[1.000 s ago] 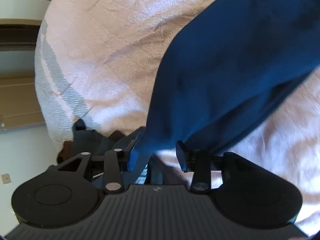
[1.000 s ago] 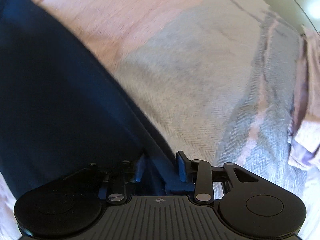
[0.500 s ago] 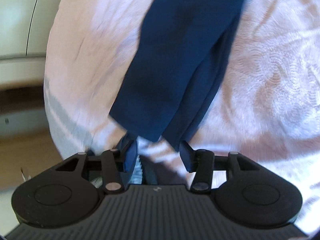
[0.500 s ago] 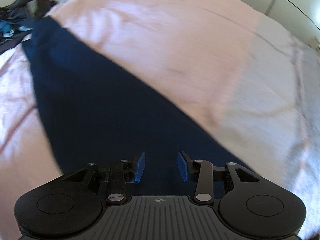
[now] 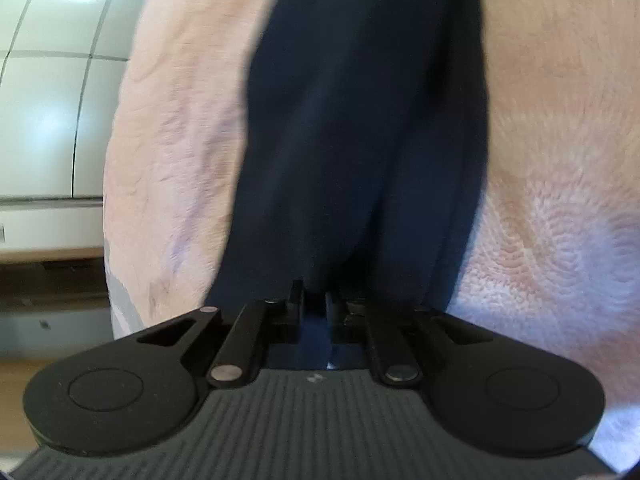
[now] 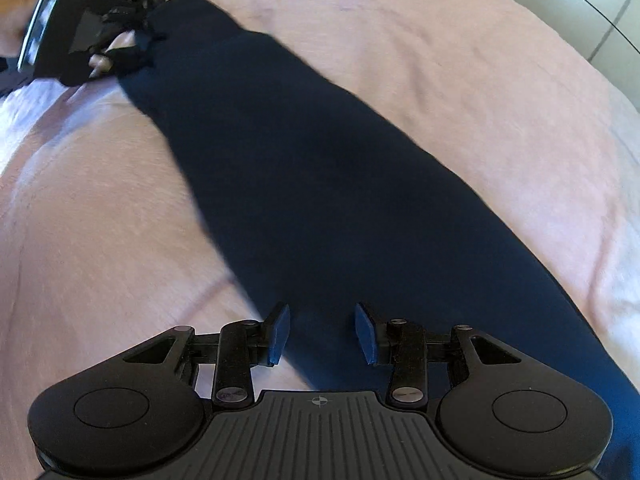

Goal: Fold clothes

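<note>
Closing since a second ago, the left gripper (image 5: 314, 304) pinched the navy garment (image 6: 320, 184), stretched on the bed (image 6: 460, 80) toward 11 o'clock, while the right gripper (image 6: 322, 332), now spread, had released it, probably for regrasping.

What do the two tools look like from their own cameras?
Both are black, each with a ribbed grey front plate, two round black side housings and silver pivot pins. The right tool has blue pads on its fingers; the left tool looks the same build.
</note>
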A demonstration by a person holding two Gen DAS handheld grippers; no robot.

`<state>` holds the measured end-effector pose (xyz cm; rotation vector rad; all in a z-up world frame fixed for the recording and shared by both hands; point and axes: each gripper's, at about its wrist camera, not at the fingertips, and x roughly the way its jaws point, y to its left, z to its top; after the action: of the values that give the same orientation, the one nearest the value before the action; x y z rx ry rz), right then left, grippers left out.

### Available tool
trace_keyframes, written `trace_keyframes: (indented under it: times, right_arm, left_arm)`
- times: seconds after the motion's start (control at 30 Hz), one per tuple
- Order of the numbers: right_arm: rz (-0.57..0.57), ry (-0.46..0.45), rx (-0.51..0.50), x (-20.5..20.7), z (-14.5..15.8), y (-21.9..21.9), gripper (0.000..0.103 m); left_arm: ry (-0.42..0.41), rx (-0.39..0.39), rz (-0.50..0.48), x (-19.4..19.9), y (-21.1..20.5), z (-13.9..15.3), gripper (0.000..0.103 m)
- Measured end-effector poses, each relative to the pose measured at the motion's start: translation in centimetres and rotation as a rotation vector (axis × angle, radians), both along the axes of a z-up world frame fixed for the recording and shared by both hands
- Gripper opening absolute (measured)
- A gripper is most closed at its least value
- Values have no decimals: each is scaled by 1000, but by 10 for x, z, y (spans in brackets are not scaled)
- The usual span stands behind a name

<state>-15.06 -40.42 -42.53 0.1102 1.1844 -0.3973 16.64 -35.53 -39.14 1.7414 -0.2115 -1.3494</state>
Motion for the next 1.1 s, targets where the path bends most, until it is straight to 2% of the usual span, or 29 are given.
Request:
trace_keyframes:
  times: [0.1,0.17,0.23,0.33,0.4,0.53,0.57,0.6,0.73,0.83,1.0,1.1]
  right_arm:
    - [70,1,-42,17,5,17,47]
    - [115,-8,-72,24,8,27,61]
    - [161,-8,-100,35,4,37,65]
    - [184,6,-90,58,-12,44,65]
    - [160,7,-87,58,-13,43,65]
    - [-22,-22,-83,25,4,29,65]
    - [-82,-27,-89,12,9,24,65]
    - [-159,-31,-102,-6,14,20,65]
    - [-462,-27,-142,-84,25,7,65]
    - [-702,-47,-119,-146,27,0,65]
    - [-1048,-216,-29,-243,23,-21,65]
    - [-1253,-323,29,-301,21,-33,65]
  left_arm:
    - [88,-29,20,3,8,38,7]
    - [142,-19,29,2,14,54,7]
    - [151,-2,22,1,19,48,7]
    - [140,47,10,2,22,18,8]
    - [121,67,-9,1,26,1,10]
    - [75,57,-23,-1,36,2,18]
    - [96,62,-7,-3,36,9,25]
    - [117,66,9,-6,36,17,27]
    - [156,43,-28,-43,46,49,30]
    - [223,29,-92,-89,43,67,33]
    - [358,32,-278,-198,28,79,39]
    - [384,23,-355,-249,4,74,39]
